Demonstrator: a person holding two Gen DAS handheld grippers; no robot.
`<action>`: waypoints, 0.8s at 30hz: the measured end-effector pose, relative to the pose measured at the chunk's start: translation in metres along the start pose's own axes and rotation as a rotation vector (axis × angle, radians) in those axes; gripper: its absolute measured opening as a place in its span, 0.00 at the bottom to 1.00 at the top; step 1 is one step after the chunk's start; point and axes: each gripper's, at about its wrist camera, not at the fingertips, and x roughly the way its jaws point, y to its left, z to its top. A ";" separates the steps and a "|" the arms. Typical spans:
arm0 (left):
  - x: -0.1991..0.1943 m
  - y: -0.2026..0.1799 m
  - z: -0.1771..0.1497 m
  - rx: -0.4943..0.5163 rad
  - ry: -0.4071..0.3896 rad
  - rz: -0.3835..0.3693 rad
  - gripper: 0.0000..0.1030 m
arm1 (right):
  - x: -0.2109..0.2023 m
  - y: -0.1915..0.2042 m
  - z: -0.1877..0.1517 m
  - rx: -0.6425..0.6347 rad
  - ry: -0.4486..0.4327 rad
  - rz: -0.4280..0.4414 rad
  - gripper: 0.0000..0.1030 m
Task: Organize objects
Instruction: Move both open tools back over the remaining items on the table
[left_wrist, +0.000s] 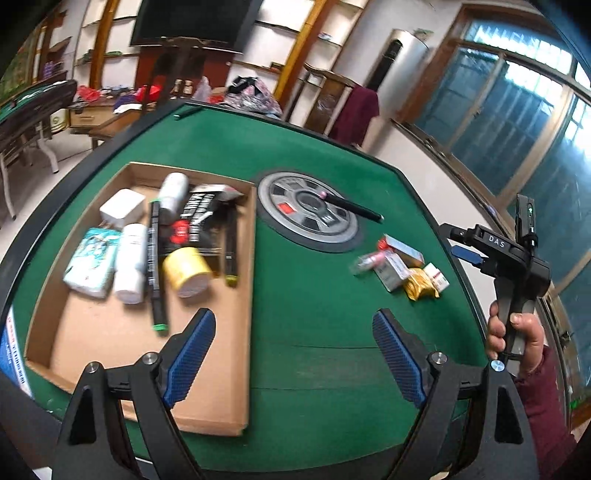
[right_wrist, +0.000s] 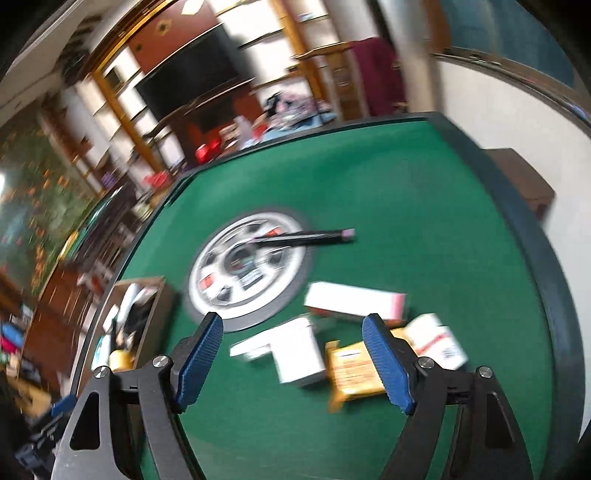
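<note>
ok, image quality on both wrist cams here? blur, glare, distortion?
Left wrist view: mostly sharp, slight smear on the yellow jar in the cardboard box; windows bright, partly blown out; strong fisheye bending of the table edge. Right wrist view: heavy motion blur throughout; the small boxes and black pen are smeared, labels unreadable.
</note>
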 end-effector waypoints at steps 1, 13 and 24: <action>0.001 -0.004 0.001 0.009 0.001 0.004 0.84 | -0.001 -0.010 0.001 0.013 -0.011 -0.009 0.81; 0.035 -0.035 0.002 0.046 0.069 -0.006 0.84 | 0.038 -0.044 -0.006 0.076 0.030 0.000 0.82; 0.090 -0.123 0.113 0.516 -0.070 -0.017 0.85 | 0.037 -0.100 0.018 0.178 -0.101 -0.023 0.82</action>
